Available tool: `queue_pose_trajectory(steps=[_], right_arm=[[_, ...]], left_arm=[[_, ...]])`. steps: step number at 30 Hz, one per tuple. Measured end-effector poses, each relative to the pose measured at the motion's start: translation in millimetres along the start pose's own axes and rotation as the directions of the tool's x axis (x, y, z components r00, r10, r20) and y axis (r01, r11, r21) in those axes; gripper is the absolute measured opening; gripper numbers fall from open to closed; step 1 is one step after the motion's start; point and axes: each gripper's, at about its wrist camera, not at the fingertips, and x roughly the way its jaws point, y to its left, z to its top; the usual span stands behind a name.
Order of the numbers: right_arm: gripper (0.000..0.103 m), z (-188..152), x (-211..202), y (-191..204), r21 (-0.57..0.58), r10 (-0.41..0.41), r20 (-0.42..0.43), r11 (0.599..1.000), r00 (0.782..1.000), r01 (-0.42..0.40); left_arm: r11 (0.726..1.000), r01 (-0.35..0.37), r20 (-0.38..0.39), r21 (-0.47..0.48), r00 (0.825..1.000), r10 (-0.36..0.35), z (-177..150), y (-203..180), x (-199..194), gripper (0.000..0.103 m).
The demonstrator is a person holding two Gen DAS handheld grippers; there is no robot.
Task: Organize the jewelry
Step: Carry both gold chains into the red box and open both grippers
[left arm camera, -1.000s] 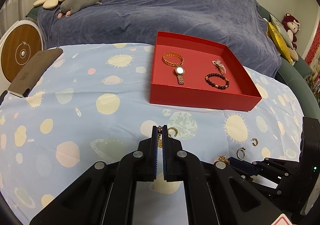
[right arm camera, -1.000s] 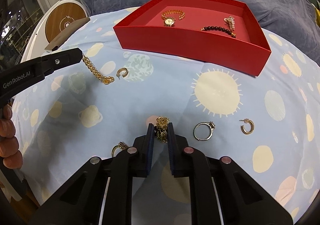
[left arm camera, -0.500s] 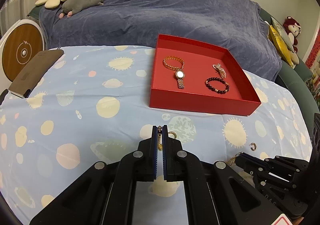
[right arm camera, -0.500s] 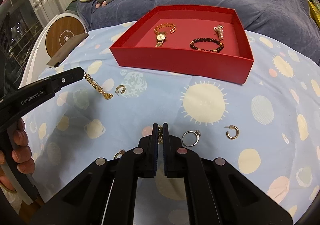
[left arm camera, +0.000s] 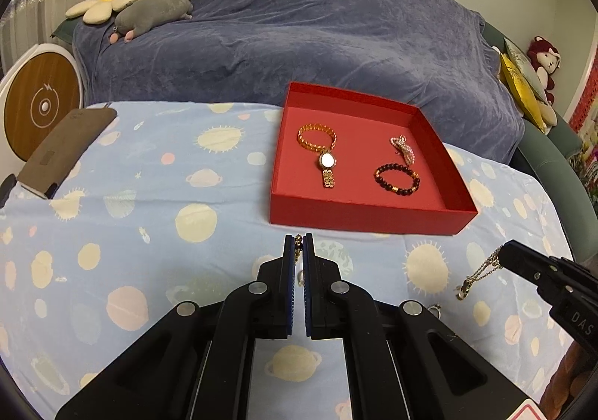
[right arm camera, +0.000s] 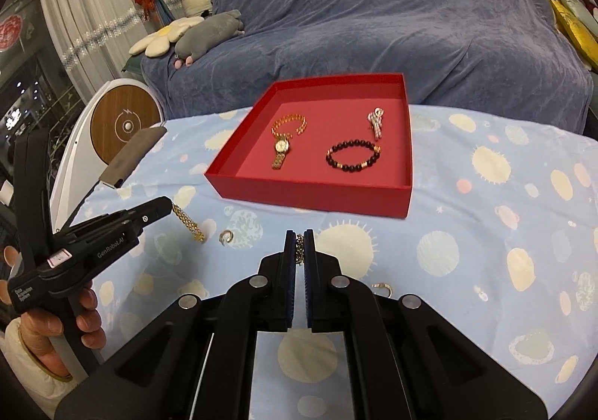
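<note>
In the left wrist view my left gripper (left arm camera: 298,238) is shut on a gold chain bracelet (left arm camera: 298,250), held above the planet-print cloth just in front of the red box (left arm camera: 370,222). The right wrist view shows that bracelet (right arm camera: 188,226) dangling from the left gripper (right arm camera: 168,204). My right gripper (right arm camera: 299,235) is shut on a thin gold necklace (right arm camera: 299,250); from the left it hangs (left arm camera: 478,274) off the right gripper (left arm camera: 504,253), clear of the cloth. Inside the box lie a gold watch (right arm camera: 281,153), an amber bracelet (right arm camera: 289,123), a dark bead bracelet (right arm camera: 353,155) and a pearl piece (right arm camera: 375,121).
A small gold hoop (right arm camera: 226,237) and another earring (right arm camera: 383,287) lie loose on the cloth. A brown phone-like slab (left arm camera: 63,151) rests at the cloth's left edge beside a round wood-faced stand (left arm camera: 37,110). A blue-covered sofa (left arm camera: 299,27) with plush toys fills the back.
The right gripper's jaws went from a small gap to shut on the necklace and lifted it up off the cloth. The left gripper, still holding its bracelet, rose a little.
</note>
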Motion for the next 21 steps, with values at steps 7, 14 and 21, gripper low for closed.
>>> queue_pose_trajectory(steps=[7, 14, 21], right_arm=[[0.003, 65.2, -1.6, -15.6, -0.019, 0.001, 0.059, 1.0, 0.998, 0.0], [0.003, 116.4, 49.8, -44.2, 0.028, -0.009, 0.052, 1.0, 0.999, 0.008], [0.003, 138.2, 118.4, -59.2, 0.064, -0.016, -0.009, 0.998, 1.0, 0.017]], left_arm=[[0.993, 0.068, 0.035, 0.092, 0.997, -0.072, 54.9, -31.7, 5.9, 0.002], [0.986, 0.118, 0.032, 0.116, 0.992, -0.123, 113.8, -62.5, 60.2, 0.002], [0.987, 0.142, -0.047, 0.072, 0.989, -0.139, 140.8, -68.8, 133.1, 0.002]])
